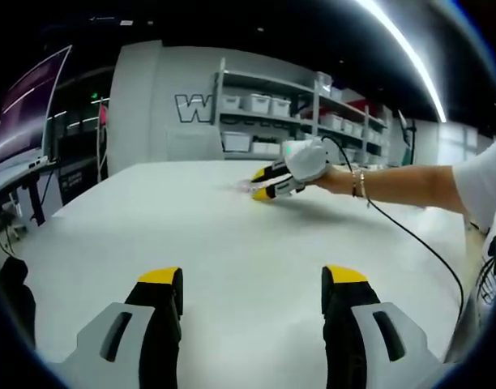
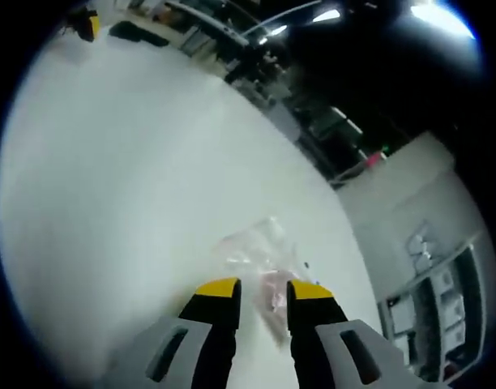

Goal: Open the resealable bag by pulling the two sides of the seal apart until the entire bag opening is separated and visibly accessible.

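White table point(image 1: 232, 259): broad matte surface running from the near edge to the far wall. Left gripper point(image 1: 254, 284): two black jaws with yellow tips on grey bodies, rising from the bottom, set wide apart with bare table between them, holding nothing. Right gripper point(image 1: 264, 182): far across the table, yellow-tipped jaws low over the surface, pointing left; whether they are parted cannot be told. Hand point(image 1: 306, 160): white-gloved, gripping the right gripper; bare forearm with a bracelet, white sleeve at right. Black cable point(image 1: 410, 235): trails from that gripper across the table to the right. Shelving point(image 1: 297, 113): holds white bins, against the grey wall behind. Monitor point(image 1: 29, 105): far left.
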Demonstrator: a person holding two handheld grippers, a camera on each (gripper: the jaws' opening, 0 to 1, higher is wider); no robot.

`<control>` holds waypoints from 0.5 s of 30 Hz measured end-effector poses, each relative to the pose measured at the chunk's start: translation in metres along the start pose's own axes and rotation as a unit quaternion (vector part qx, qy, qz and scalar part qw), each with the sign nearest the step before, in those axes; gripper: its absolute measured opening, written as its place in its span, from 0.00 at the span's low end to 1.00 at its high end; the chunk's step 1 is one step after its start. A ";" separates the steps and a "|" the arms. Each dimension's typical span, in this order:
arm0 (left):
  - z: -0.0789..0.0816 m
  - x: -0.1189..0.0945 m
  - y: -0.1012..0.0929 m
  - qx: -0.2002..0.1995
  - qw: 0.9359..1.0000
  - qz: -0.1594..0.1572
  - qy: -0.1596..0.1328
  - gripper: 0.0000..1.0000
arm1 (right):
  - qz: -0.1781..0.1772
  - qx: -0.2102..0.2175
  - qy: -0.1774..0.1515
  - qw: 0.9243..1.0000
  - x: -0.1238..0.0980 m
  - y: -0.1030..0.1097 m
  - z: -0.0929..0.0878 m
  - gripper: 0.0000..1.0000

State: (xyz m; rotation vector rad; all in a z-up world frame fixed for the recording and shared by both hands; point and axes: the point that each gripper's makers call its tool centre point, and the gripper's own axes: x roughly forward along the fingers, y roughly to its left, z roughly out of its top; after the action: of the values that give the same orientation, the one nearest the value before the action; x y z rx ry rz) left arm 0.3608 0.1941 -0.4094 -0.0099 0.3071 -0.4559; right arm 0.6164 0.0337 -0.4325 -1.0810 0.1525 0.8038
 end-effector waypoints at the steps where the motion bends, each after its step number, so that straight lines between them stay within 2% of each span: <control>1: 0.000 0.000 0.000 0.000 1.000 0.000 0.000 0.68 | 0.000 -0.003 0.001 1.000 0.000 0.000 0.000 0.20; 5: 0.000 0.001 0.000 0.000 1.000 0.001 0.000 0.68 | 0.000 -0.006 0.001 1.000 0.000 0.000 -0.001 0.18; 15: 0.001 0.003 -0.002 0.000 1.000 0.000 -0.001 0.68 | 0.016 -0.008 -0.007 1.000 0.003 0.012 0.002 0.03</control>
State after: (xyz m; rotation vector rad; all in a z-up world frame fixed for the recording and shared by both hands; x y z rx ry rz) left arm 0.3627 0.1912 -0.4088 -0.0100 0.3055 -0.4566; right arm 0.6107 0.0396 -0.4417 -1.0908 0.1525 0.8431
